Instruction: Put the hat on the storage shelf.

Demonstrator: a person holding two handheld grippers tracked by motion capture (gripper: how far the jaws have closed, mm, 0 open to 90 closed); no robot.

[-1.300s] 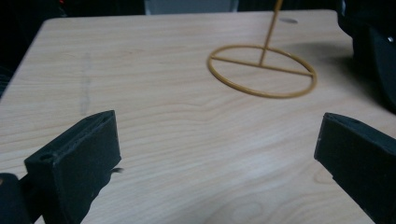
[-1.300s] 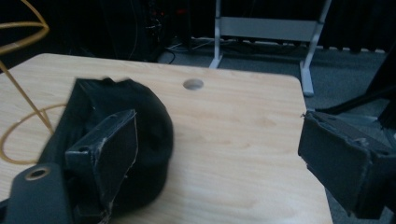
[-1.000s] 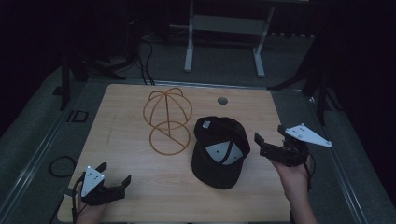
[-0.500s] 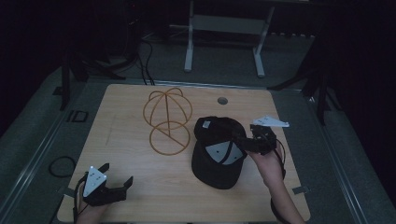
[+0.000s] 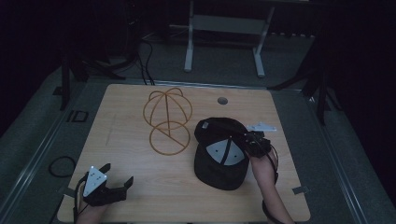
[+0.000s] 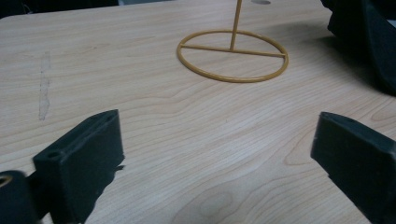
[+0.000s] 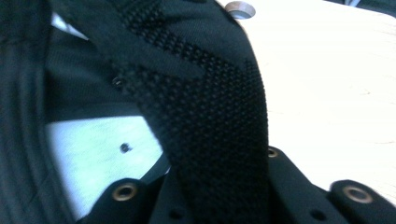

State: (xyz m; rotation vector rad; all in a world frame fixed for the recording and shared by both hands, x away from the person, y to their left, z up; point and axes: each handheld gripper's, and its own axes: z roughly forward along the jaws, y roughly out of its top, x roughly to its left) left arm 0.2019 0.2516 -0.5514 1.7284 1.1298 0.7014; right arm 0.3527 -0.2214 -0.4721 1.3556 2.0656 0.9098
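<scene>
One cap (image 5: 219, 154) – upside down | brim toward person | right tongs (image 5: 248, 143) clamped

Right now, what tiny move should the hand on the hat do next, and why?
Probably lift the black cap a little off the table. The right gripper has just closed on its mesh side, and the gold wire stand waits empty beside it.

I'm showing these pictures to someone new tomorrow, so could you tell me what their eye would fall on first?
Most striking is the black cap lying upside down right of the table's middle, its pale lining showing. The right claw is shut on its rim, the fabric filling the right gripper view. Just left of it stands a golden wire hat stand, while the left claw rests open at the near left corner of the wooden table.
</scene>
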